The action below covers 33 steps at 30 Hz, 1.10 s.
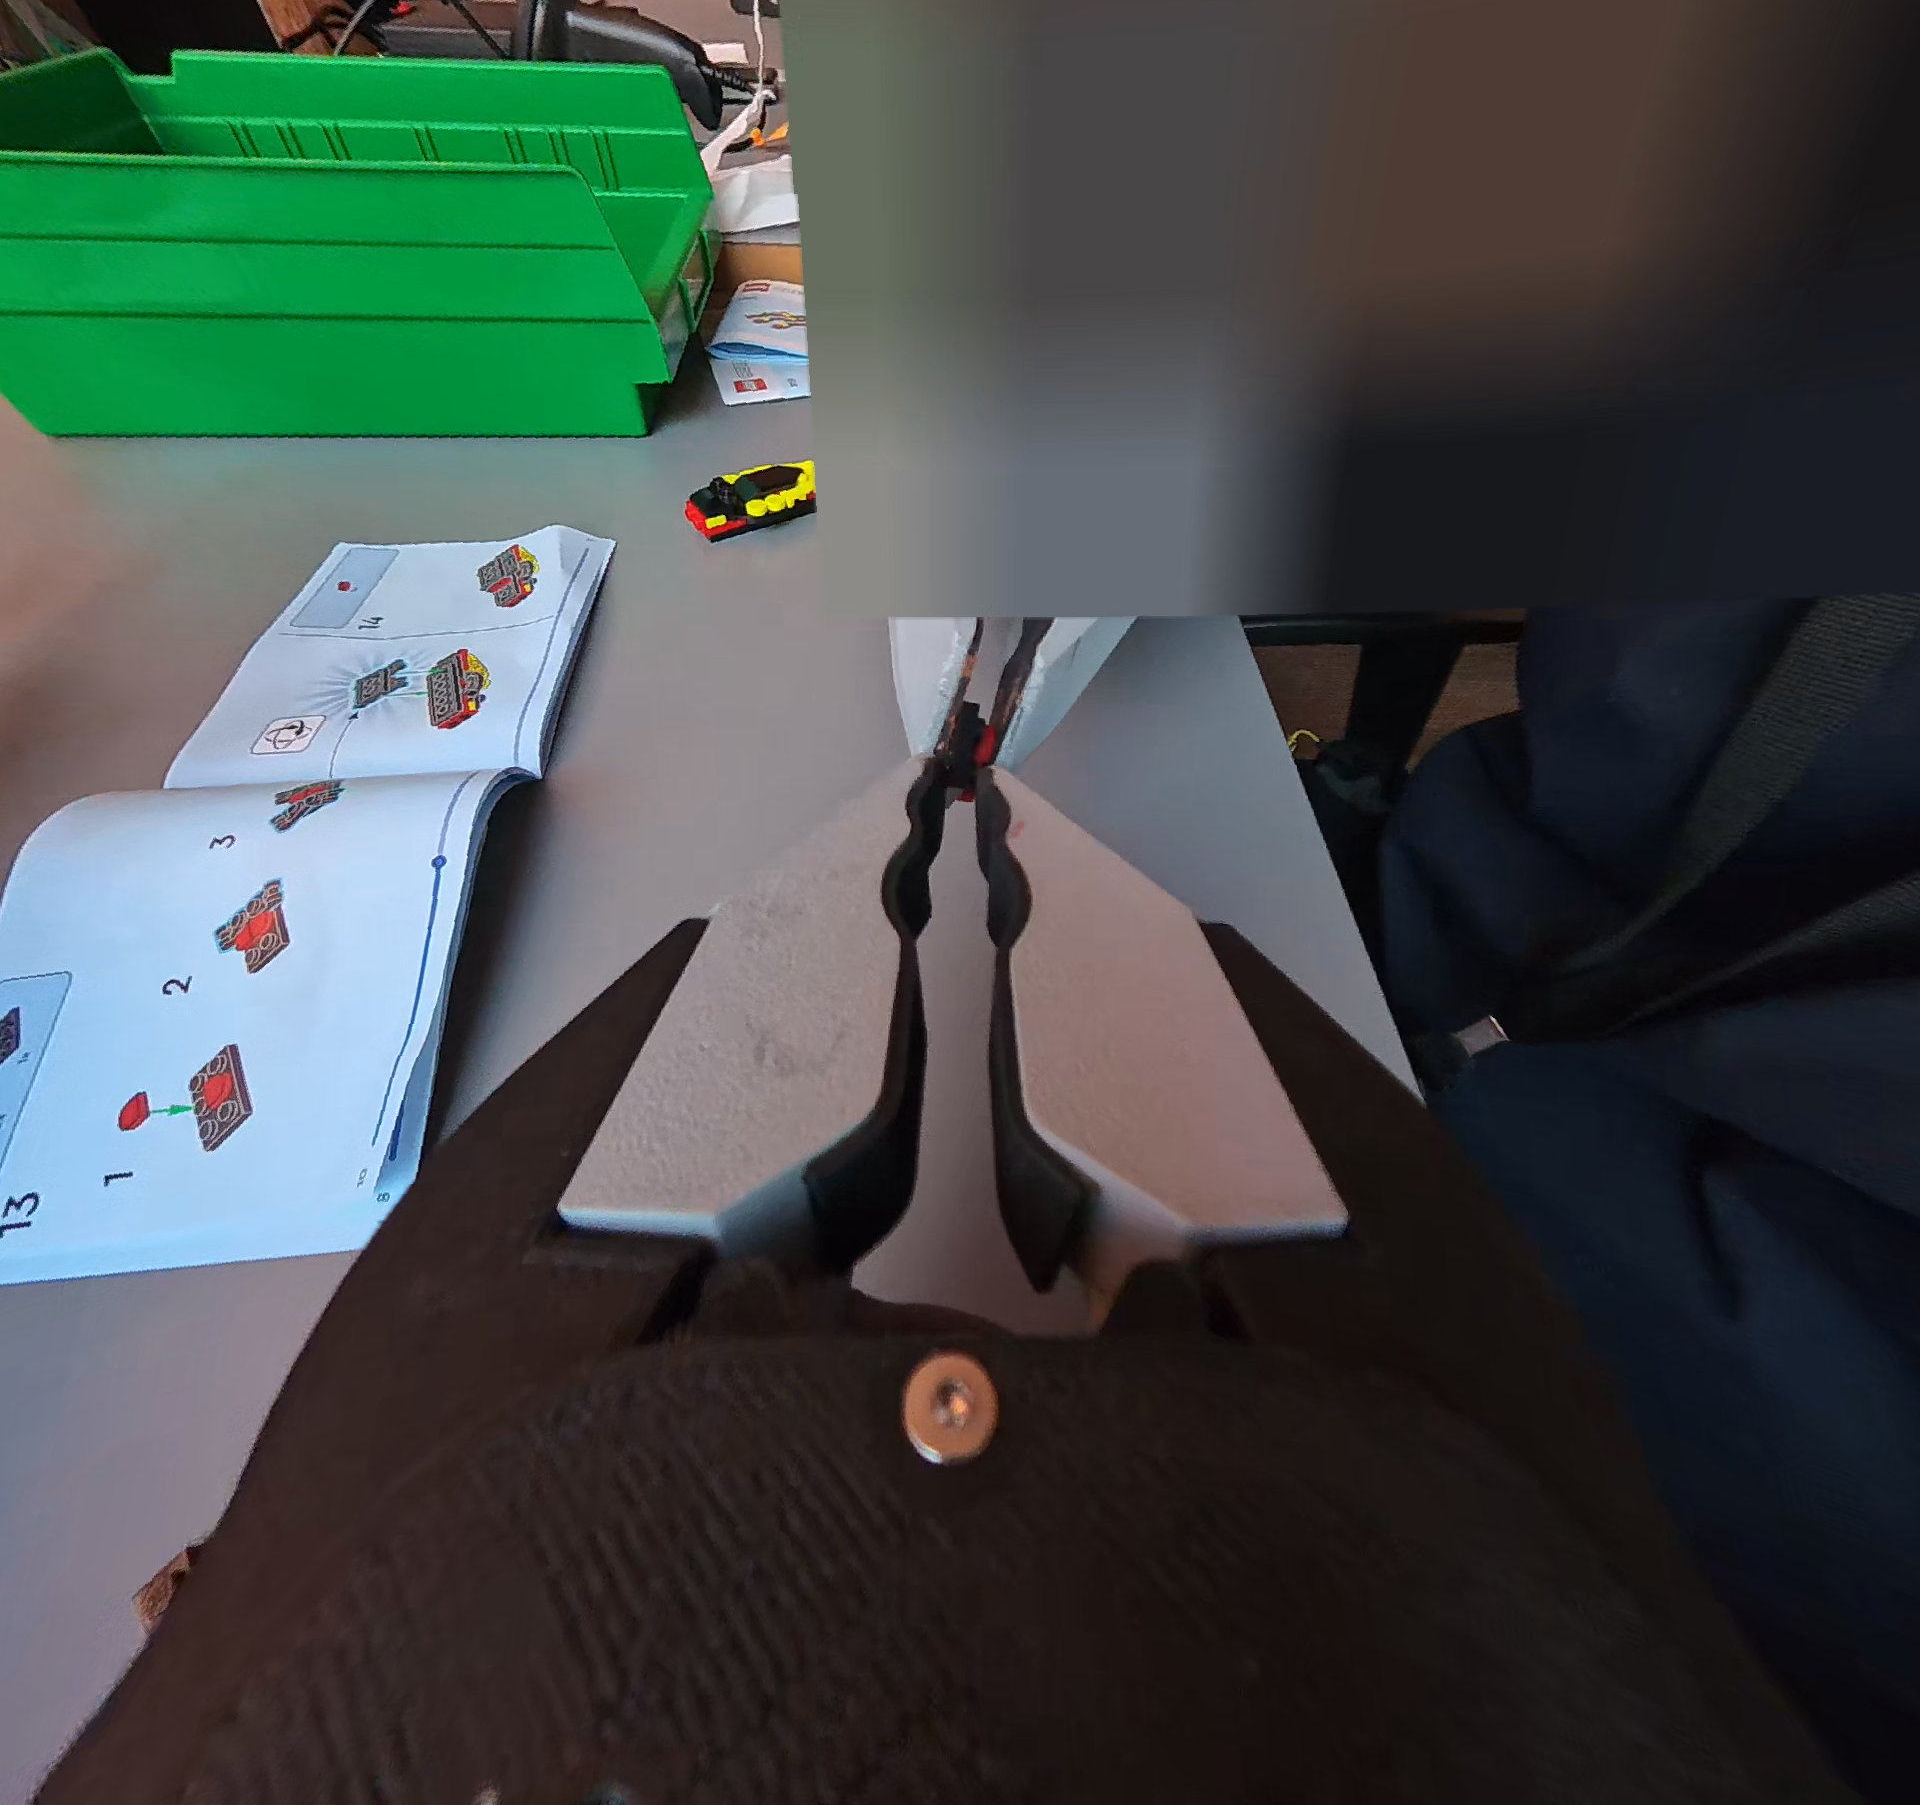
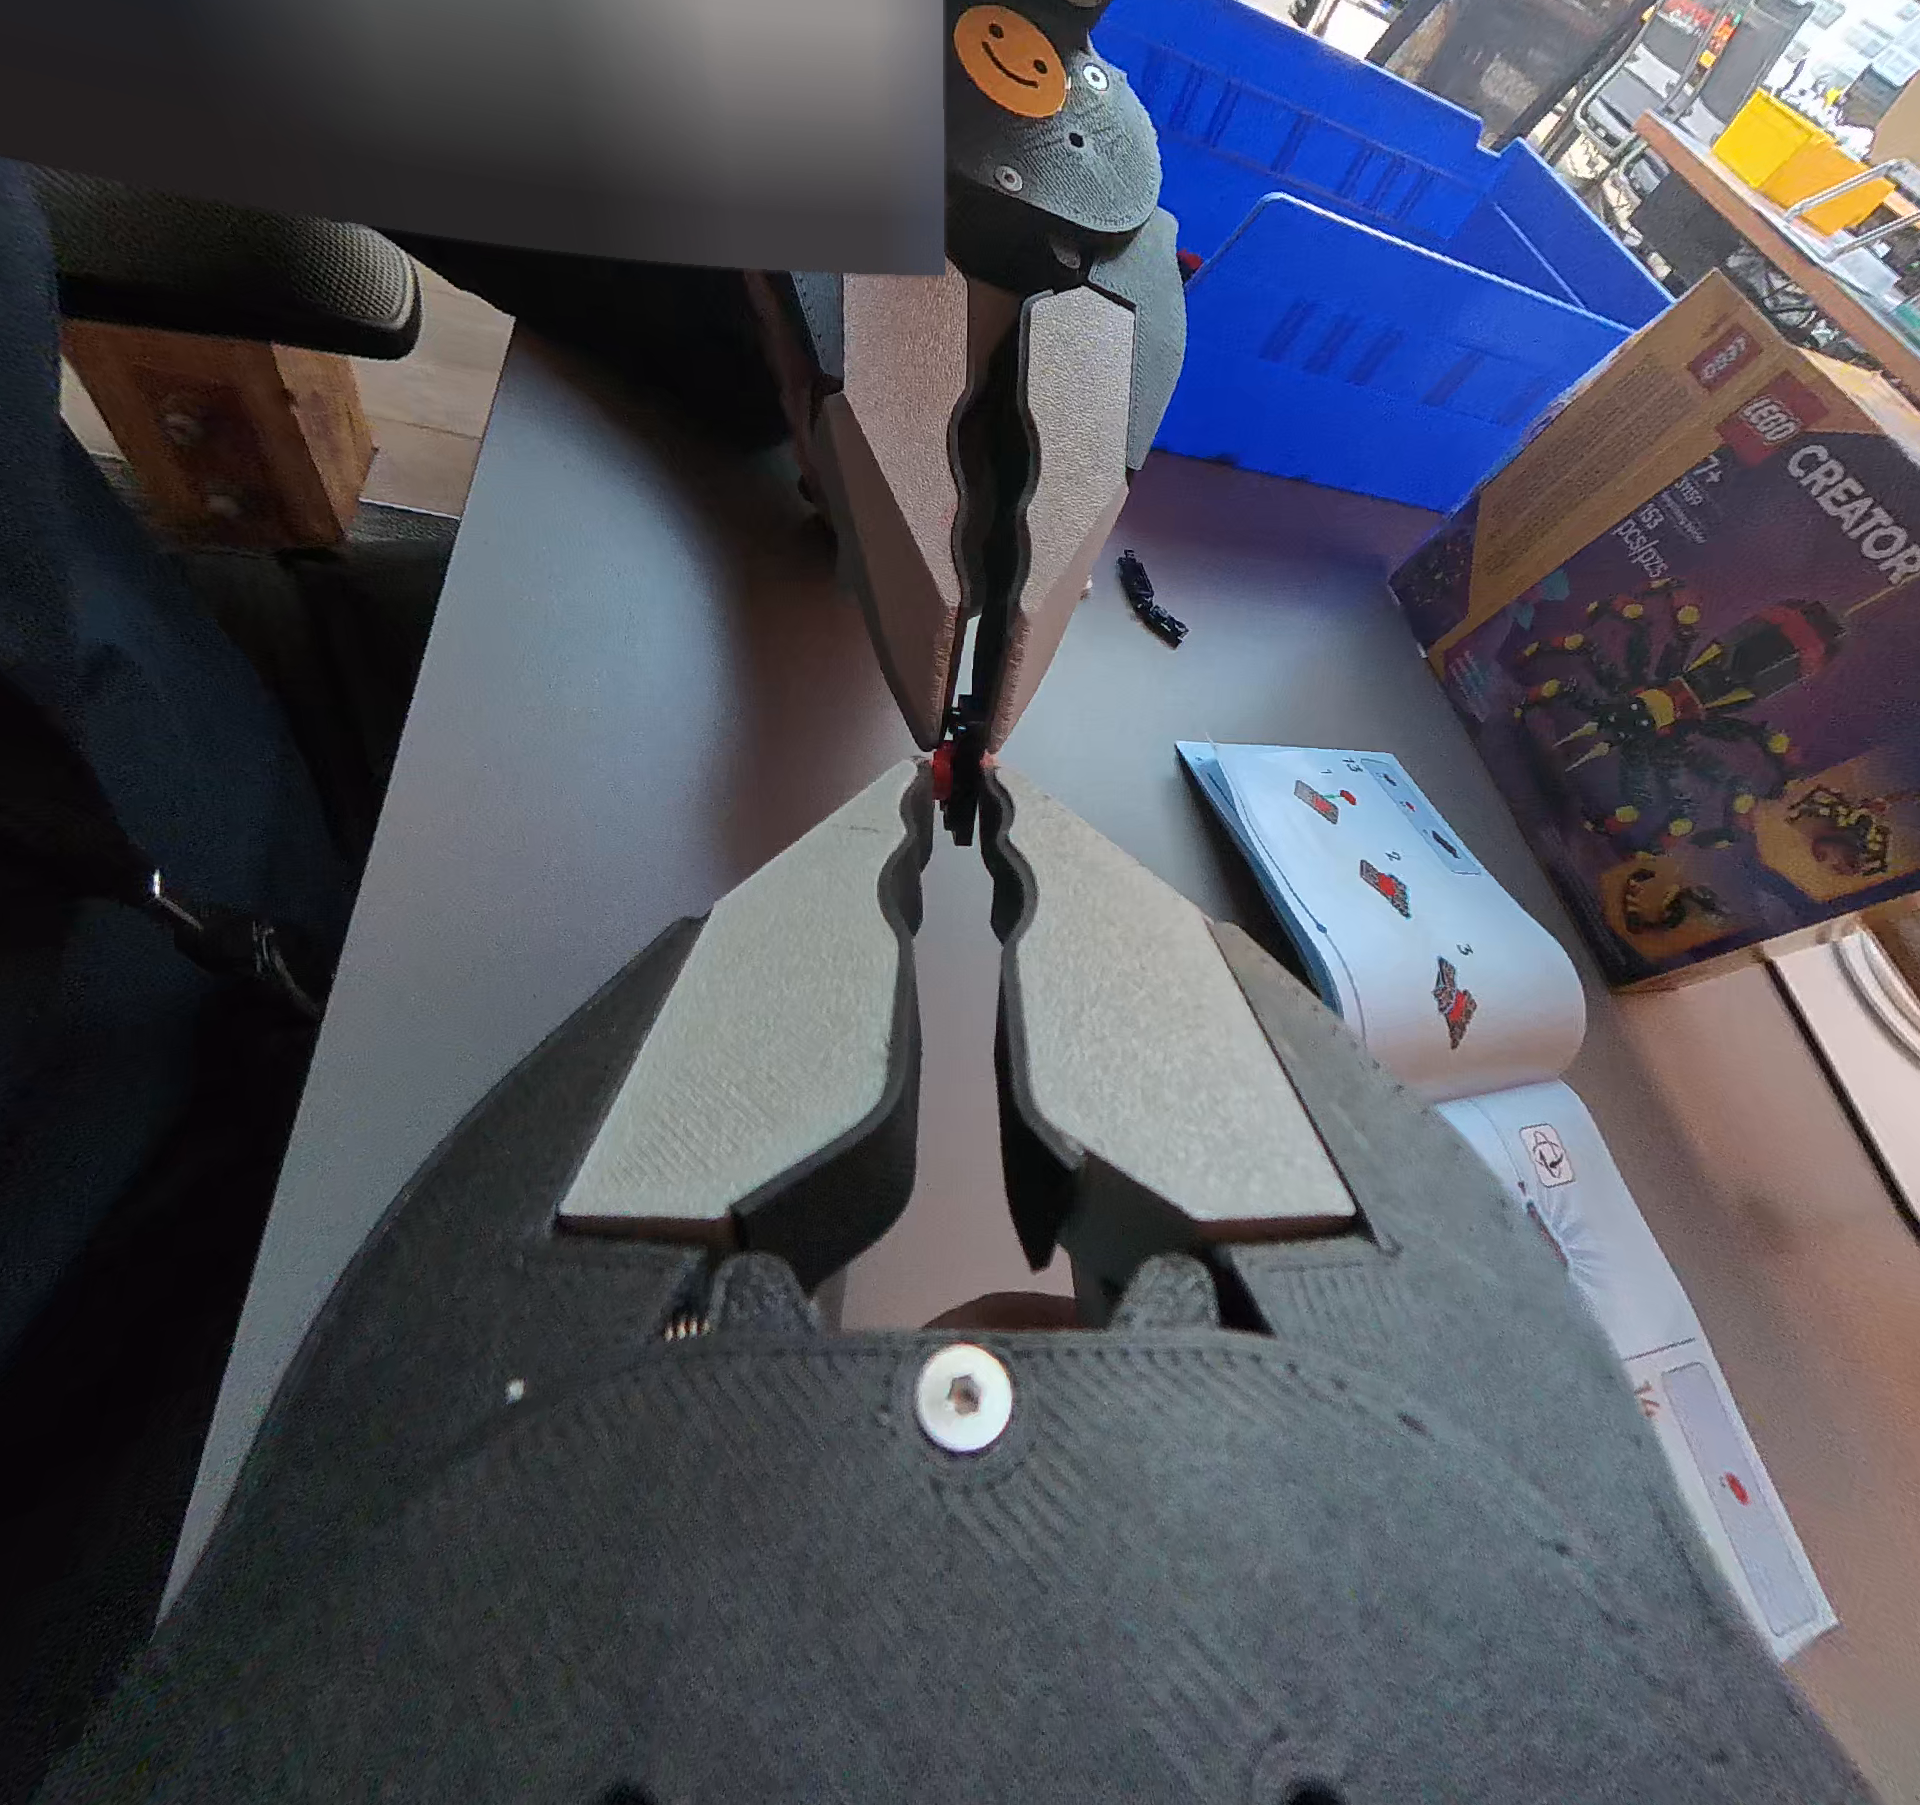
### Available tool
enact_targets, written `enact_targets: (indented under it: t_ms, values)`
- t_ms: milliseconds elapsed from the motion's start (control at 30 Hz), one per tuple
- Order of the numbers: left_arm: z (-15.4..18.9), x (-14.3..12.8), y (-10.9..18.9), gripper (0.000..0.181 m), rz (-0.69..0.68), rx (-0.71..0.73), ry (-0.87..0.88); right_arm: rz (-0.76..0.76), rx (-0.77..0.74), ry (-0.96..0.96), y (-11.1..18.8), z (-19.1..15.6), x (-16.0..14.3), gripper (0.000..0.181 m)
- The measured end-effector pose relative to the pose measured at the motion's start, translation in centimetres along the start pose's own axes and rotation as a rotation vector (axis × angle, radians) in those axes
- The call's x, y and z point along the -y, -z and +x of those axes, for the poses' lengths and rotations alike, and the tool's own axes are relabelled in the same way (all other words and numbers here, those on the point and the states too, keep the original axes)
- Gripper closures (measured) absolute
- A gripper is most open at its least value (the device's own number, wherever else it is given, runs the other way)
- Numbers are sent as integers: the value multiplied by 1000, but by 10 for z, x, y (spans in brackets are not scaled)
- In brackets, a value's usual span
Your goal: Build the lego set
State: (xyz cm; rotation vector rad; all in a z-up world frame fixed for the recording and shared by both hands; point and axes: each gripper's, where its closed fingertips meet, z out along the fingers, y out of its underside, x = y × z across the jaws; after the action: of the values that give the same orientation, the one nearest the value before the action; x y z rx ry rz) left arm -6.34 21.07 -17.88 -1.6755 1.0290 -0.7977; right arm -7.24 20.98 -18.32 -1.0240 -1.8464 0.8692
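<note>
left gripper (image 1: 958, 781) and right gripper (image 2: 956, 794) meet tip to tip, both pinching one small red-and-black lego piece (image 2: 954, 787)

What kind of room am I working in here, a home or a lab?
Probably a workshop or lab bench, not a home: stackable green parts bins and blue bins sit on a grey table, a handheld scanner stands behind, and more workbenches with yellow bins show beyond.

Grey table (image 2: 582, 612) in a cluttered workshop, wooden benches (image 2: 1766, 197) upper right, black chair armrest (image 2: 239, 290) upper left, daylight beyond.
</note>
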Motion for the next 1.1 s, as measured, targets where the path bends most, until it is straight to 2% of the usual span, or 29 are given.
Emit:
enact_targets:
  t_ms: [567,767,900,1000,1100]
  values:
    - [-2,1,1,179,9,14,-4,12,-36,9,3,4,0,176]
    - [1,6,1,179,34,8,-10,35,27,-89,7,2,3,177]
    - [4,3,-2,179,3,31,-72,29,97,-169,7,-3,-1,177]
    - [9,5,0,178,14,-1,-81,57,141,-183,9,-8,4,178]
    - [5,0,-1,178,-23,42,-135,26,116,-159,5,-6,-2,177]
